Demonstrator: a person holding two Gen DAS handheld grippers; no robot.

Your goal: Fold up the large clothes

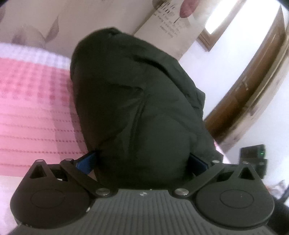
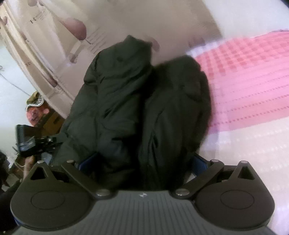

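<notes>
A large dark green padded jacket [image 1: 137, 101] fills the middle of the left wrist view, bunched up over the pink bed. My left gripper [image 1: 142, 162] is shut on a thick fold of it; the blue fingers [image 1: 84, 162] show only at their bases, pressed against the cloth. In the right wrist view the same jacket [image 2: 126, 108] hangs in two bulky folds with a black fur trim [image 2: 195, 81] on the right. My right gripper [image 2: 142, 162] is shut on it too, its fingertips buried in the fabric.
A pink and white checked bedspread [image 1: 32, 108] covers the bed [image 2: 252, 76]. A beige floral wall [image 1: 94, 16] stands behind. A wooden door frame [image 1: 252, 86] is at the right. A black device [image 2: 27, 141] and clutter lie at the left in the right wrist view.
</notes>
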